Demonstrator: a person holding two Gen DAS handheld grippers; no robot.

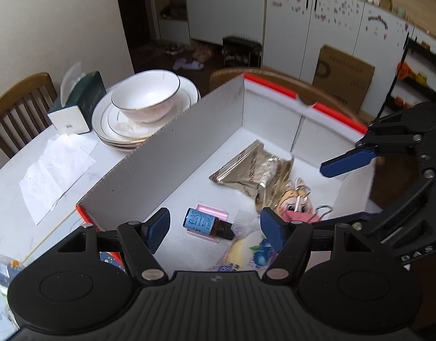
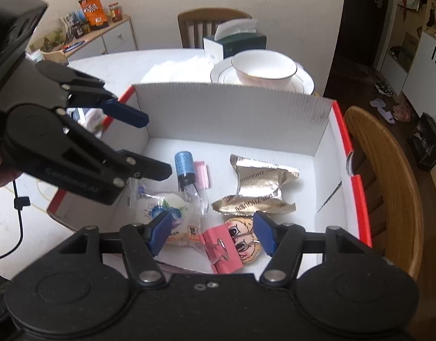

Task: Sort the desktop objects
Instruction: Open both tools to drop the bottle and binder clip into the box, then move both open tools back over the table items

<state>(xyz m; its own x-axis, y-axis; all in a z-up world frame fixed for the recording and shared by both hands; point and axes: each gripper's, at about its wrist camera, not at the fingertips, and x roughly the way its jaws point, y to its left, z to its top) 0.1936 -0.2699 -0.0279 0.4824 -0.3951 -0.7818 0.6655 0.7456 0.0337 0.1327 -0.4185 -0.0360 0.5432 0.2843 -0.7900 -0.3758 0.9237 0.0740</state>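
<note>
Right wrist | corrugated cardboard box (image 2: pixel 232 108) | crinkled foil packets (image 2: pixel 263 182) | both grippers' jaws wide, empty

Box (image 2: pixel 235 113): white corrugated inner walls with fine vertical ribbing; rim and outer faces red-orange.
Small bottle (image 2: pixel 184 167): blue label, brown glass, black cap (image 1: pixel 227 231).
Card under bottle (image 2: pixel 203 174): pink.
Foil packets (image 2: pixel 263 180): shiny gold-silver with dark lettering.
Binder clip (image 2: pixel 223 251): pink body, silver wire handles.
Cartoon face charm (image 2: pixel 242 234): peach skin, dark eyes, blond hair.
Snack pouch (image 2: pixel 164 213): clear and white, blueberry print in blue.
Left gripper (image 1: pixel 215 228) and right gripper (image 2: pixel 212 234): black bodies, blue ribbed pads (image 1: pixel 158 227).
Bowl (image 1: pixel 145 96) and plates (image 1: pixel 110 125): white with thin gold rims.
Tissue box (image 1: pixel 88 93): dark green with one white end.
Tabletop (image 1: pixel 7 193): white.
</note>
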